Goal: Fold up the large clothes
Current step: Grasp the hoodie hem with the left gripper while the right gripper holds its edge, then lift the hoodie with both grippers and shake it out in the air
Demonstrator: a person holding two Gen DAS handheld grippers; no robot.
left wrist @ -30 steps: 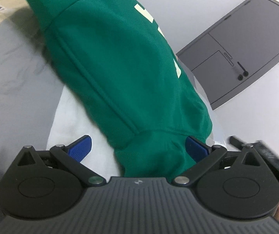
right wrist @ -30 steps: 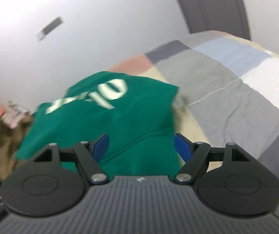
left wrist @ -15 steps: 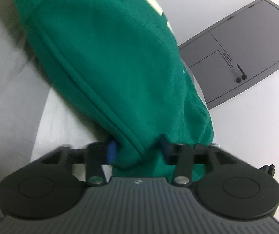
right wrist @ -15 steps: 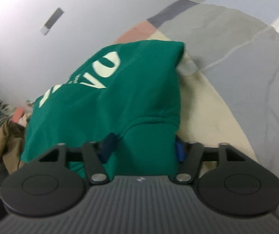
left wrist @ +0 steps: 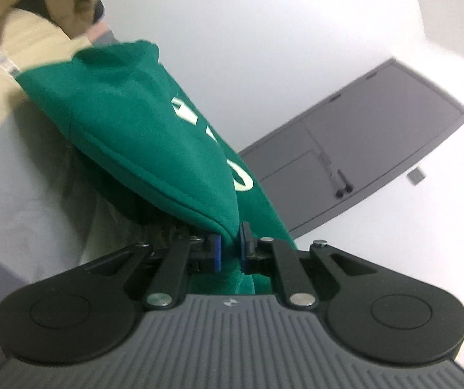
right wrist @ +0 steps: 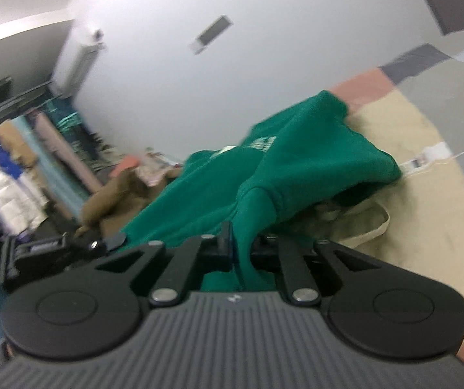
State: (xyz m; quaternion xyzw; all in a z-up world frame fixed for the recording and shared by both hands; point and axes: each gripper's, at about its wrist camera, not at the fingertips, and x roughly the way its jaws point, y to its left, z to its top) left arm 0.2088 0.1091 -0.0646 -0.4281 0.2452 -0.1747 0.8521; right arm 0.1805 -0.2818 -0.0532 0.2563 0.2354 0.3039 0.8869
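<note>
The left hand-held gripper (left wrist: pixel 230 249) is clenched on a ribbed edge of the green sweatshirt (left wrist: pixel 141 136), the blue pads (left wrist: pixel 218 253) pressing the cloth from both sides. The right hand-held gripper (right wrist: pixel 240 248) is likewise clamped on another ribbed edge of the same green sweatshirt (right wrist: pixel 296 162), which rises from its jaws in a fold. From both grips the garment stretches away, lifted off the bed (right wrist: pixel 420 214) near the grippers and resting on it farther out, with pale lettering (left wrist: pixel 199 129) on the upper face. Under the raised cloth in the right view lies a cream fabric piece (right wrist: pixel 361 227) on a beige patch of the bed's quilt, and just beyond it a white tag (right wrist: pixel 426 159) with a thin cord. The quilt is patchwork: beige, grey, pink and dark panels. At the far edge of the bed sits a brown garment (right wrist: pixel 109 204), touching the sweatshirt. Farther off are plain white walls, a grey door (left wrist: pixel 361 152) with a dark handle in the left view, and a blurred rack of hanging clothes (right wrist: pixel 15 168) in the right view.
</note>
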